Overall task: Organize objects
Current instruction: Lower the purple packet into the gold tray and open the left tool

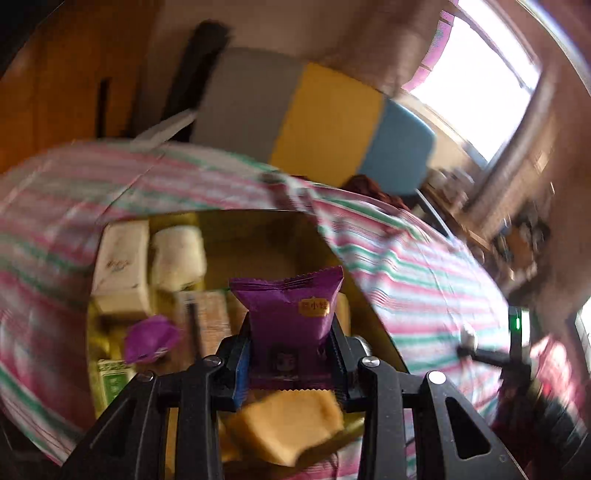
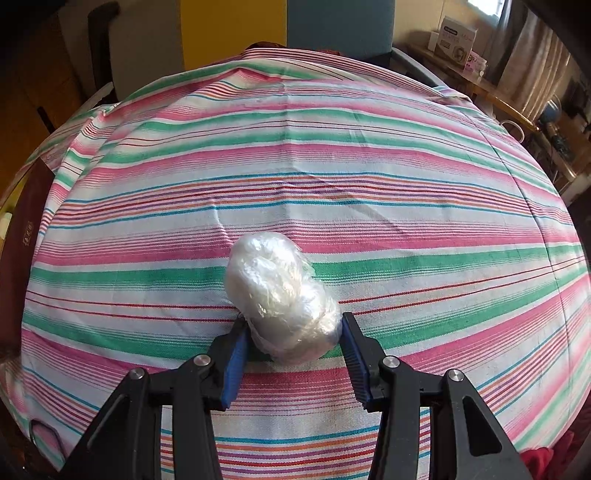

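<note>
Left gripper [image 1: 290,341]: clenched on a purple snack packet [image 1: 290,321], held upright between the blue pads, above an open cardboard box [image 1: 266,236]. Directly below the fingers: a tan wrapped cake [image 1: 288,424]. Further into the box: a second purple packet [image 1: 149,338] at left, a green-printed carton [image 1: 112,384] beside it, a white carton [image 1: 123,269] and a white roll-shaped pack [image 1: 179,258] side by side at the far left. Box sits on a striped cloth [image 1: 424,266]; view blurred.

Right gripper [image 2: 291,332]: fingers spread either side of a clear-wrapped white bundle [image 2: 280,291], both pads at or just beside its near end; firm contact cannot be told. Bundle lies on the striped cloth [image 2: 295,166], tilted toward the upper left. Beyond: a grey, yellow and blue chair back [image 2: 236,33].
</note>
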